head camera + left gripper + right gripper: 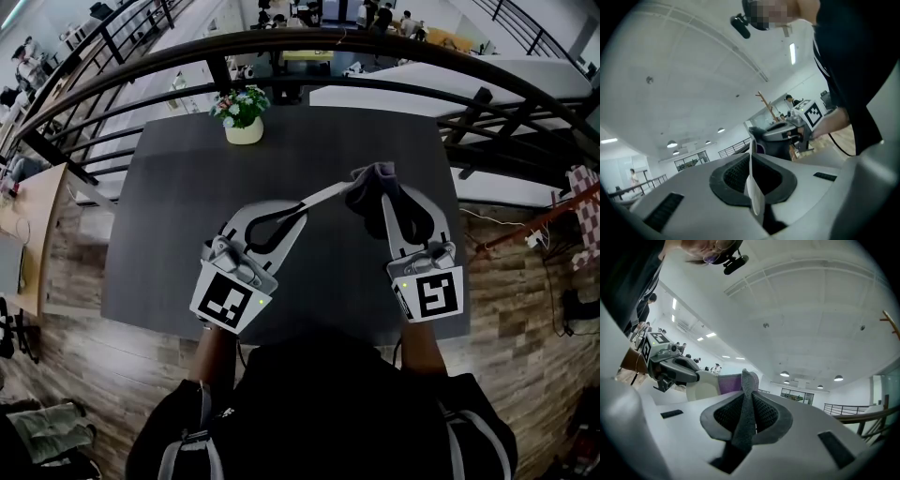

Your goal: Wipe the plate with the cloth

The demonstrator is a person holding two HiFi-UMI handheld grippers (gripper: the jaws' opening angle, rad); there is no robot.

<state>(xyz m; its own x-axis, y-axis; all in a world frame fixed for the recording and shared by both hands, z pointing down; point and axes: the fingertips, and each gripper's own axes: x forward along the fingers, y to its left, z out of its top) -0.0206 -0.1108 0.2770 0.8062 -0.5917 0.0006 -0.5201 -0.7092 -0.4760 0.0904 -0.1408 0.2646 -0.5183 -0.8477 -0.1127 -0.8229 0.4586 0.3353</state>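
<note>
The plate point(323, 196) is white, the cloth point(372, 184) grey, the table point(187, 206) dark grey.

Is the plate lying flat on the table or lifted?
Lifted: the left tool clamps the plate by its rim, holding it on edge above the table.

- A dark grey square table point(169, 234) stands on a wood-plank floor point(525, 309).
- A cream pot of flowers point(243, 119) sits at the table's far edge, left of centre.

The far rim of the plate point(323, 196) is hidden by the cloth point(372, 184) in the head view.
</note>
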